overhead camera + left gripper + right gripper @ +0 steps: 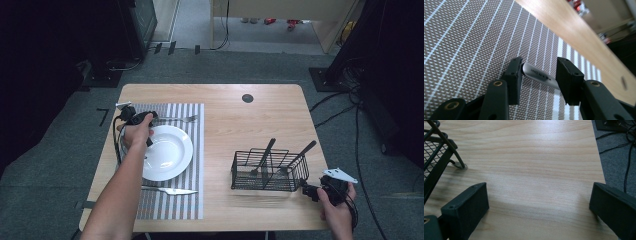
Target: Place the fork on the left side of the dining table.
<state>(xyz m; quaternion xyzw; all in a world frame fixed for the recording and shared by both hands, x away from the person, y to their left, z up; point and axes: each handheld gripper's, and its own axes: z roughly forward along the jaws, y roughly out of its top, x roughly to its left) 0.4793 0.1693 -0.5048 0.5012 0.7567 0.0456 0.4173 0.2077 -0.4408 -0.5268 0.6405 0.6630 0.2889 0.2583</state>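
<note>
Now fork handle [539, 75] between left gripper [538, 70] jaws (parted, not pressing), flat on placemat [469, 45].

— What colours mark the setting?
— A pale wooden table [260, 125] with a light grain, standing on grey carpet [65, 150]. A placemat [192, 150] in grey and white stripes lies on it; close up, its weave shows fine white dots between thin white lines.

— And the tableware?
— A plain white plate [172, 150], a silver fork [181, 119] with a shiny metal handle, and a silver knife [170, 190].

— The rest?
— A black wire basket [270, 172] holds cutlery with black handles. The left gripper [539, 72] and the right gripper [539, 205] are both matt black; brass-coloured rivets dot the left one, and a grey plate tops the right.
</note>
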